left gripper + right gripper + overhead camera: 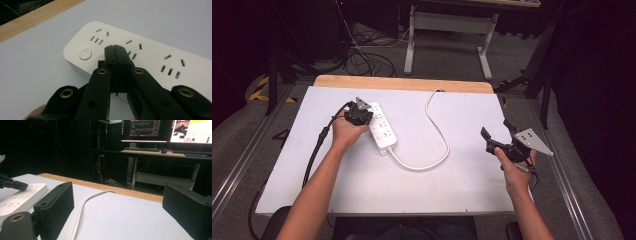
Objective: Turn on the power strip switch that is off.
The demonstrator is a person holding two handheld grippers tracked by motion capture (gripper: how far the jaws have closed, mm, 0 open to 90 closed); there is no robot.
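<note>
A white power strip (pixel 382 128) lies on the white table top (pixel 362 185), left of centre. Its white cable (pixel 439 132) loops right and runs off the far edge. My left gripper (pixel 367 117) is shut with nothing between its jaws. Its closed tips (pixel 115 48) sit over the strip's top face (pixel 152 56), just right of the round white button (pixel 85 54); whether they touch it I cannot tell. My right gripper (pixel 497 129) hangs open above the table's right side, well clear of the strip. Its pads (pixel 57 206) stand wide apart, with the cable (pixel 81 216) and strip (pixel 21 198) beyond them.
The table's wooden far edge (pixel 407 83) borders the white top. Behind it stand a white-legged desk (pixel 484 55) and tangled floor cables (pixel 362 57). The right gripper view has a desk with monitors (pixel 147 130) farther back. Metal rails (pixel 572 185) run along both sides.
</note>
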